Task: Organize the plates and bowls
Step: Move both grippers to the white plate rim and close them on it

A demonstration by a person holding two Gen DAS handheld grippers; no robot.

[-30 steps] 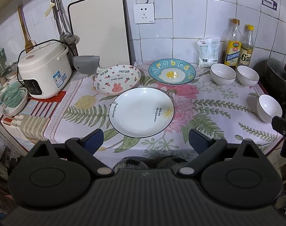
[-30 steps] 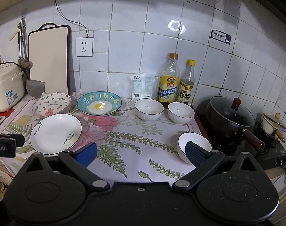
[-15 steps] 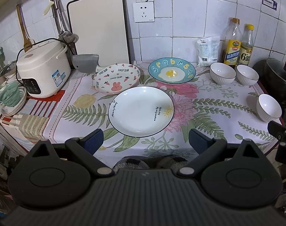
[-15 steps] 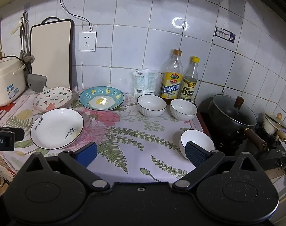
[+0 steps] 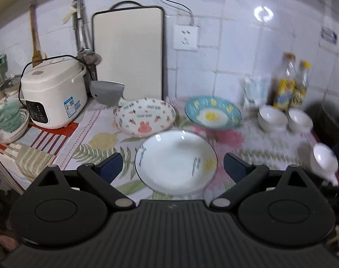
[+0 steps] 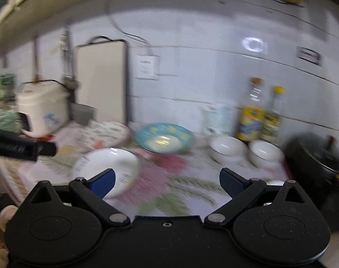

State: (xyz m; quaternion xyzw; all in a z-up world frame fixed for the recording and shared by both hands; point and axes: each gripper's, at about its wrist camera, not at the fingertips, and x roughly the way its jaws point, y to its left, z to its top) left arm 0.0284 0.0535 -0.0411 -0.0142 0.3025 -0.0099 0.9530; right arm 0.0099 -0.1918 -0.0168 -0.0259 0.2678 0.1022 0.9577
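White wall tiles (image 5: 225, 51) back my tabletop (image 5: 98, 131), which wears a floral cloth. My left gripper (image 5: 170, 167) hangs with fingers apart and empty, the white plate (image 5: 176, 158) lying directly ahead between them. Beyond it sit the rabbit plate (image 5: 145, 117), printed "LOVELY BEAR", and the blue egg plate (image 5: 213, 112). Two white bowls (image 5: 273, 118) stand far right near the oil bottles (image 5: 285, 82); their labels are too blurred to read. My right gripper (image 6: 167, 179) is spread wide, holding nothing.
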